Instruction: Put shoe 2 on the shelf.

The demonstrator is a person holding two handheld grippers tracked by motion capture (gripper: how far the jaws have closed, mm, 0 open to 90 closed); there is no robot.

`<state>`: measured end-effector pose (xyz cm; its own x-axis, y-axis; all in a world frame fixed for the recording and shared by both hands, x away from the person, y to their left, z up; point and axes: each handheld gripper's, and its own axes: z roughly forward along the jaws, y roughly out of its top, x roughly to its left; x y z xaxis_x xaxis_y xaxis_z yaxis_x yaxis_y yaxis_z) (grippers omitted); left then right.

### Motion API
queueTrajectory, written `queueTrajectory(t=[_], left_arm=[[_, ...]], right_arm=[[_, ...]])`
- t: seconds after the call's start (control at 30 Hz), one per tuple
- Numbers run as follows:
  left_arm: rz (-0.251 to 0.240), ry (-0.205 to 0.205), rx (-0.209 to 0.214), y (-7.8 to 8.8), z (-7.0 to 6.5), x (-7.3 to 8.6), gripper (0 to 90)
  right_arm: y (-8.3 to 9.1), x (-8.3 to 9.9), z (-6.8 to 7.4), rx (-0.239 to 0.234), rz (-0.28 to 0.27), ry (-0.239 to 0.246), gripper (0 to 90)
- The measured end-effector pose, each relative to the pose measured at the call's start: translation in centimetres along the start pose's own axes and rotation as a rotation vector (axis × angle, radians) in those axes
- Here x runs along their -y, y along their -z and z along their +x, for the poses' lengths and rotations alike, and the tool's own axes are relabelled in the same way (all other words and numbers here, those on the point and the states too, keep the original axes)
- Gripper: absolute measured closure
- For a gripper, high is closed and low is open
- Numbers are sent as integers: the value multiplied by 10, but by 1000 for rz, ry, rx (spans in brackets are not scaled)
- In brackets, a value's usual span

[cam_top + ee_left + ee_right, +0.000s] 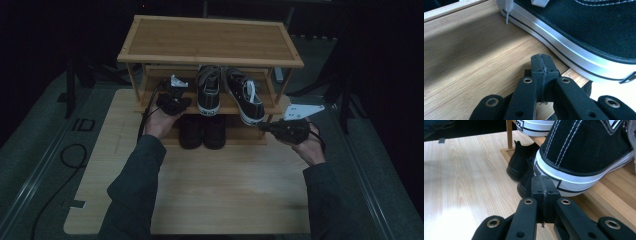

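A wooden shoe rack (210,40) stands on the table. On its middle shelf sit two black sneakers with white soles, the left sneaker (209,90) straight and the right sneaker (246,97) skewed, its heel past the shelf's front edge. My left gripper (186,100) is shut and empty, its tip (541,58) over the shelf board just beside the left sneaker's white sole (574,57). My right gripper (261,126) is shut and empty too, its tip (543,181) right at the heel of the right sneaker (584,152); I cannot tell whether they touch.
A pair of black ankle boots (202,131) stands under the middle shelf, seen also as boots (520,162) in the right gripper view. Light wooden table (225,190) stretches toward the person. A black cable (60,170) lies on the grey floor at left.
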<state>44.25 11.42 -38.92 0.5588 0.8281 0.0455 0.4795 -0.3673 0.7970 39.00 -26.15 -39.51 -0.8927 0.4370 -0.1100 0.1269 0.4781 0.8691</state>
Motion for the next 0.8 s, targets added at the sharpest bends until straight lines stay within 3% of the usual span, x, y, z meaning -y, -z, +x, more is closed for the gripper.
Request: queueTrajectory(t=[0.3,0.57,0.8], left_arm=[[-8,-16,4,-2,-1,0,899],[-8,13,22,-2,0,1,900],[-12,-3,4,-2,-2,1,900]], right_arm=[[-1,0,-2,-12,-17,-5,900],[-2,4,-4,-29,-35,-22,900],[-6,3,-6,-29,-42,-26,900]])
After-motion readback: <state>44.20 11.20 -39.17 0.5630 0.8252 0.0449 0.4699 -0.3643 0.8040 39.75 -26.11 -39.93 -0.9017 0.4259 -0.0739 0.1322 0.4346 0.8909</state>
